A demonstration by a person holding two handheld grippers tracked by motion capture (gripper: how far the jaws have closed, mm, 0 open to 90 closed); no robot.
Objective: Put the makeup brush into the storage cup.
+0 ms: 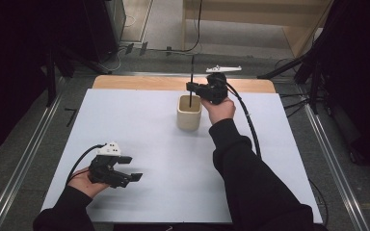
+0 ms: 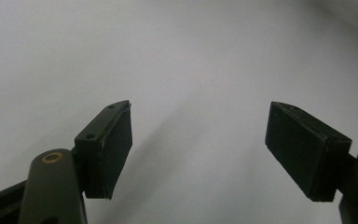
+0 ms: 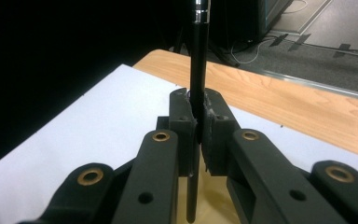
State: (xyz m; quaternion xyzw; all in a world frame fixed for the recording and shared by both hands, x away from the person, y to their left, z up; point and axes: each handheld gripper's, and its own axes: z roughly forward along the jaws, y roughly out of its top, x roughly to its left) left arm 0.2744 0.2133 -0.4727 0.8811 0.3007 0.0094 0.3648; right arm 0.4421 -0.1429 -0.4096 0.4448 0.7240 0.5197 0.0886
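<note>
My right gripper (image 1: 192,87) is shut on a thin black pen (image 1: 191,79), held upright over a cream cup (image 1: 189,115) at the far middle of the white table (image 1: 173,159). The pen's lower end dips into the cup's mouth. In the right gripper view the pen (image 3: 197,70) runs up between the pressed pads, with the cup's cream inside (image 3: 214,198) below the jaws. My left gripper (image 1: 130,168) rests near the front left of the table, held by a hand, jaws wide apart. In the left gripper view its pads (image 2: 112,147) have nothing between them, just white tabletop.
A wooden strip (image 1: 144,83) edges the table's far side. Metal rails (image 1: 24,159) run along both sides of the table on the grey floor. Cables trail from both grippers. Dark stands and a wooden platform (image 1: 250,19) lie beyond the table.
</note>
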